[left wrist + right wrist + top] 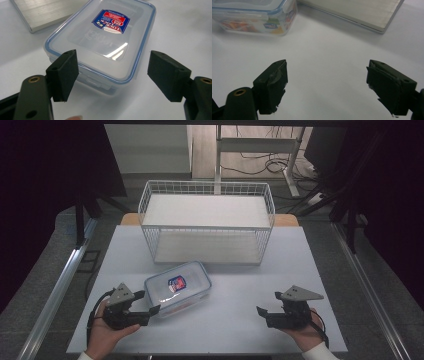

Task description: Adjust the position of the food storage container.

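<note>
Black left hand-held gripper point(148, 302), right hand-held gripper point(267, 306), grey triangular plates, white sleeves

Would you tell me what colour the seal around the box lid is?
Blue, running around the clear lid; clearest in the left gripper view.

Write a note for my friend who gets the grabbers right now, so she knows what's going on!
Left gripper: jaws open, at the near end of the clear plastic box, not yet gripping it.
Right gripper: jaws open, holding nothing, over bare table to the right of the box.
The box lies on the table with its blue-rimmed lid on, just in front of the white wire basket, which stands at the far side.
Done: nothing has been picked up.
Left: probably close the left jaws on the box and lift it; the basket looks like the likely place for it.
</note>
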### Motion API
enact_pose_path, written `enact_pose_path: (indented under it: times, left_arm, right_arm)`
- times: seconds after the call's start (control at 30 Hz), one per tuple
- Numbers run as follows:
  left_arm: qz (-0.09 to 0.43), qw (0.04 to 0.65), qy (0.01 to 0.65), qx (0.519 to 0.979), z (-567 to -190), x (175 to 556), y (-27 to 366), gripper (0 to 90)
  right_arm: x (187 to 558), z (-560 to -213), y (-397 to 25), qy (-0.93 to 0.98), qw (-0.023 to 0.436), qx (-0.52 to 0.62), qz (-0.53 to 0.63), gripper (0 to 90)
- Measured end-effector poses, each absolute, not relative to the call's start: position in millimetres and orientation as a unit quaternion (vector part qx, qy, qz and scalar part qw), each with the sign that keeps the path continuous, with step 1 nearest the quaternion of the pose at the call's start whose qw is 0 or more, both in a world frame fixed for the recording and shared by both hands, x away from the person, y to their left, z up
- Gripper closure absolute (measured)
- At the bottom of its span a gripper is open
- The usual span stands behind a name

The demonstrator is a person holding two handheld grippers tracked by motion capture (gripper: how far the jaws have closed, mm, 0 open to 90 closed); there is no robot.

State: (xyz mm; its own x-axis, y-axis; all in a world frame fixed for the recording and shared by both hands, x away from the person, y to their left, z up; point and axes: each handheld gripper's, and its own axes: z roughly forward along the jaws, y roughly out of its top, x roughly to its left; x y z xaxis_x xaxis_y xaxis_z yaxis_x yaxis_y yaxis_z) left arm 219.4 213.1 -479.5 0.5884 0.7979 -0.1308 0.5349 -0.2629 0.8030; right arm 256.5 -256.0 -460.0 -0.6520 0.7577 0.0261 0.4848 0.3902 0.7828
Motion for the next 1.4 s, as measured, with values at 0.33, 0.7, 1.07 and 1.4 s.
enact_pose_path:
  times: [0.33,0.7,1.07,1.4]
  left_arm:
    - [0.152,0.432,0.429,0.779,-478.0,219.9,211.2,24.7]
    - [0.151,0.432,0.429,0.779,-476.4,223.6,207.0,24.7]
    - [0.151,0.438,0.418,0.781,-466.8,219.7,199.9,24.7]
    - [0.150,0.434,0.416,0.785,-449.6,244.9,203.2,24.8]
  right_arm:
    - [254.6,-460.0,-255.9,0.820,0.170,0.373,0.399,18.3]
    - [254.8,-462.8,-255.0,0.824,0.159,0.372,0.397,19.2]
    - [256.1,-460.1,-253.7,0.824,0.166,0.372,0.393,20.2]
    - [262.3,-462.1,-245.2,0.830,0.166,0.368,0.385,20.5]
